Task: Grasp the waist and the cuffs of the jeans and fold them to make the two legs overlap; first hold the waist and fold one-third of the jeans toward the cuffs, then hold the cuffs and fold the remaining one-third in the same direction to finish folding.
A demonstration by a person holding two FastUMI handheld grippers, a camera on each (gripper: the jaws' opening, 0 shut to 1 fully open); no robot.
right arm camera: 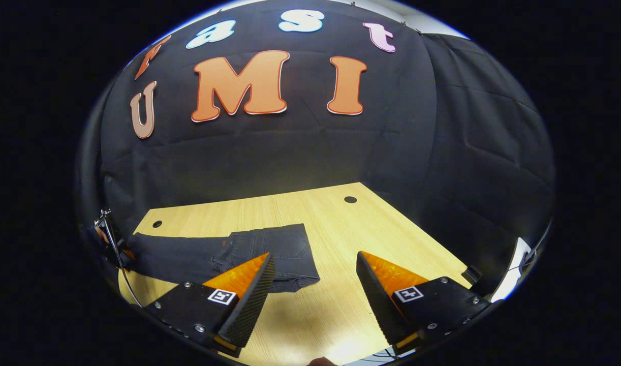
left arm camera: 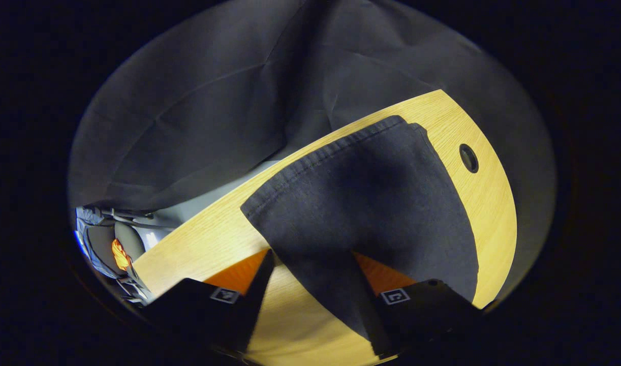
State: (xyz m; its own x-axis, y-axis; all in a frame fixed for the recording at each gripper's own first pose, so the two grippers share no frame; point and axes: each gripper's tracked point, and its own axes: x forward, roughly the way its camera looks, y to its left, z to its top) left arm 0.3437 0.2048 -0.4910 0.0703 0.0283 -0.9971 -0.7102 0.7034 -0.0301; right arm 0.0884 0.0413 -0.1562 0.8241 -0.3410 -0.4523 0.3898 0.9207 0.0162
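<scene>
My left gripper (left arm camera: 313, 300) hovers open over the jeans (left arm camera: 361, 203) cuff; my right gripper (right arm camera: 313, 290) gapes empty above the table (right arm camera: 392, 239), jeans ahead-left.

The left tongs (left arm camera: 313, 300) hang low with fingers spread wide apart (nothing pinched between them). The right tongs (right arm camera: 315, 295) are likewise agape, fingers well apart, pointing forward and slightly downward.

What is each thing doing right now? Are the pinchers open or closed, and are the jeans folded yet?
jeans: lying flat on the table, legs overlapped, not yet folded in thirds.
left gripper: open, over the jeans' cuff end.
right gripper: open, holding nothing, by the waist end.
table: jeans lying on it.
</scene>
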